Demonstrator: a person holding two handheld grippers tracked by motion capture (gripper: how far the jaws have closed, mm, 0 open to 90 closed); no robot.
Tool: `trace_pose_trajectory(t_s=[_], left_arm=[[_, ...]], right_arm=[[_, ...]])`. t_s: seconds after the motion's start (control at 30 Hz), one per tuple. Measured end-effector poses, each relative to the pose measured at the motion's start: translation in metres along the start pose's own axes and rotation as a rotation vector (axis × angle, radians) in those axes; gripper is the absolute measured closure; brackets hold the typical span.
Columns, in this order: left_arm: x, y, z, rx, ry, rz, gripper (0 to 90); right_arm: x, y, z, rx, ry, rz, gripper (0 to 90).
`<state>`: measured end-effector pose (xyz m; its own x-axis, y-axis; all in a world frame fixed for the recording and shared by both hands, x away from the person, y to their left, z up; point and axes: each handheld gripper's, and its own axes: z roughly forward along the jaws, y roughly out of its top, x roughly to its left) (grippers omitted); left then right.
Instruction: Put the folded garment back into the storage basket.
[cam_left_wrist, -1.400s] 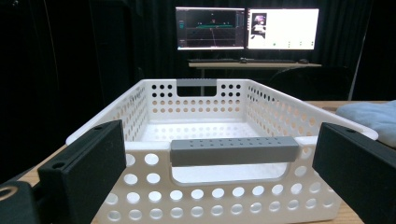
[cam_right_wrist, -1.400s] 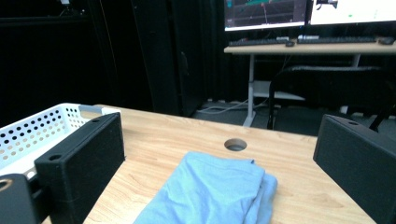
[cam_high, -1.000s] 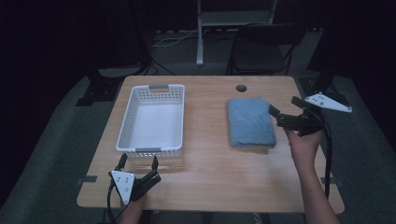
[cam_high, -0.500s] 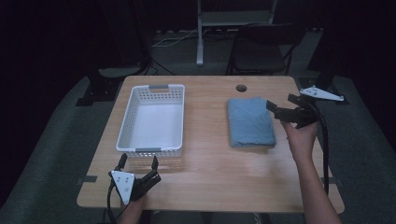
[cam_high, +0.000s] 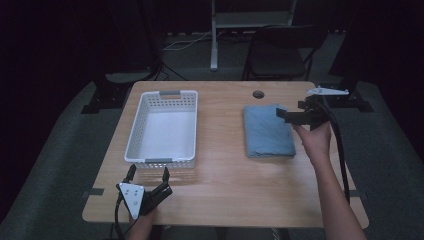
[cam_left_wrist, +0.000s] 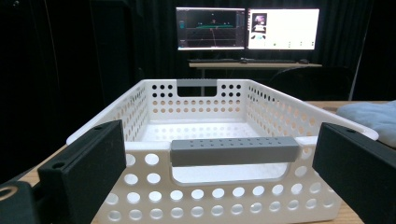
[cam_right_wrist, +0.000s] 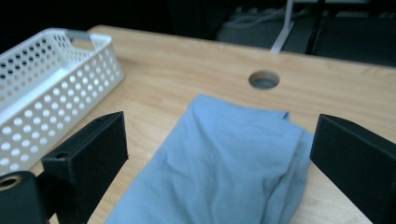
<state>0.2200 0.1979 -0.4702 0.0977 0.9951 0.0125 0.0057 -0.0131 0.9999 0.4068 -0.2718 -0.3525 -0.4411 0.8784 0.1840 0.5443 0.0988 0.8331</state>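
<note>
A folded light blue cloth (cam_high: 267, 131) lies flat on the right half of the wooden table (cam_high: 220, 180). A white perforated basket (cam_high: 162, 127) with grey handles stands empty on the left half. My right gripper (cam_high: 287, 115) hovers open at the cloth's far right edge, pointing left. In the right gripper view its jaws (cam_right_wrist: 222, 128) straddle the cloth (cam_right_wrist: 224, 163) from above, and the basket (cam_right_wrist: 51, 79) is at the left. My left gripper (cam_high: 148, 171) rests open at the front left, just short of the basket. The left gripper view faces the basket's near handle (cam_left_wrist: 233, 151) between wide-apart jaws (cam_left_wrist: 222, 135).
A round cable hole (cam_high: 258, 94) sits in the table's far edge, behind the cloth. A dark chair (cam_high: 277, 55) and a stand leg (cam_high: 214, 37) are beyond the table. Two lit monitors (cam_left_wrist: 247, 29) on a desk show far off. Bare wood lies between basket and cloth.
My right gripper has moved left and slightly away from the person, from beside the cloth to over its right edge. The left gripper, basket and cloth have stayed put.
</note>
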Motion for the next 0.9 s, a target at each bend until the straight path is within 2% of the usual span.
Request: trace_pose_trajectory(t_s=[0.4,0.53,0.7,0.9], left_arm=[[0.0,0.0,0.0,0.002,-0.002,0.0,3.6],[0.0,0.0,0.0,0.001,-0.001,0.001,3.6],[0.0,0.0,0.0,0.002,-0.002,0.0,3.6],[0.0,0.0,0.0,0.002,-0.004,0.0,3.6]], right_arm=[[-0.011,0.001,0.032,0.107,-0.062,0.03,3.9],[-0.017,-0.004,0.041,0.121,-0.056,0.059,3.9],[-0.02,-0.008,0.05,0.158,-0.088,0.043,3.9],[-0.025,-0.016,0.058,0.192,-0.1,0.057,4.8]])
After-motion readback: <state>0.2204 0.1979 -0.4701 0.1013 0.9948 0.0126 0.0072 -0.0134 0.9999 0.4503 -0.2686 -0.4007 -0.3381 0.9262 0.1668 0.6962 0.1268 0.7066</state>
